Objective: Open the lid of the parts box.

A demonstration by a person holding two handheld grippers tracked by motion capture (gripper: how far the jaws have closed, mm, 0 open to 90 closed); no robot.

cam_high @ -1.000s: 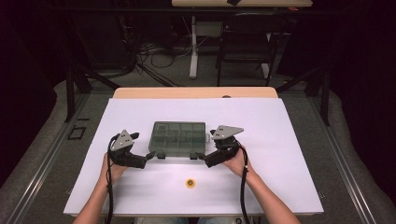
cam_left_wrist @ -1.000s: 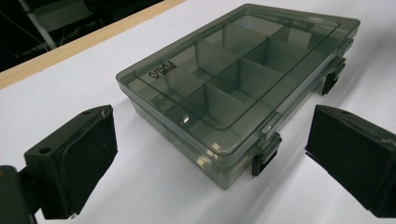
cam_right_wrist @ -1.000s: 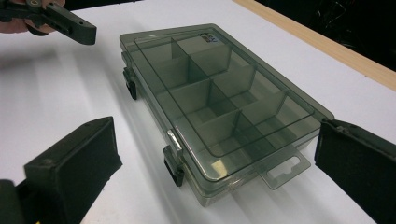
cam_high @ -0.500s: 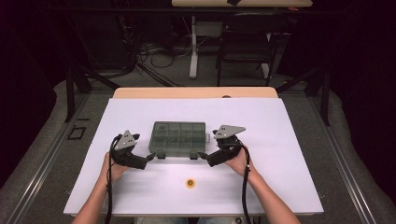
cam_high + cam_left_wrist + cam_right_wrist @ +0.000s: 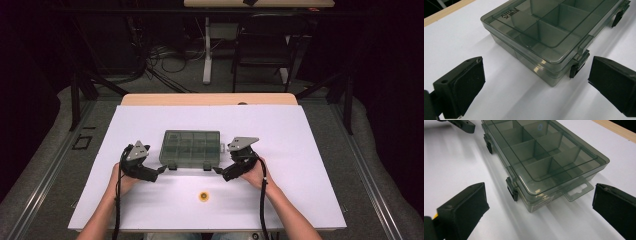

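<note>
Flanking the smoky translucent plastic compartment box [image 5: 190, 148], the left tool [image 5: 159, 171] and the right tool [image 5: 218, 171] sit low at its two near corners, each with its jaws spread wide and nothing between them. The box lies flat and closed near the middle of the white table [image 5: 310, 165], its long axis running left to right across the table and its two black latches [image 5: 574, 70] facing the person's edge; the clear hang tab [image 5: 578, 191] juts from the short end on the right. In the left gripper view the near latch sits just inside the right-hand jaw, not yet touched.

The likely trouble is the light box skidding away or pivoting if one tool pushes a latch before the other braces it. A jaw could also slip off the small latch and catch the lid lip instead. A small yellow ring-shaped piece [image 5: 203, 196] lies apart on the table, nearer the person, and a sweeping forearm could knock it.
</note>
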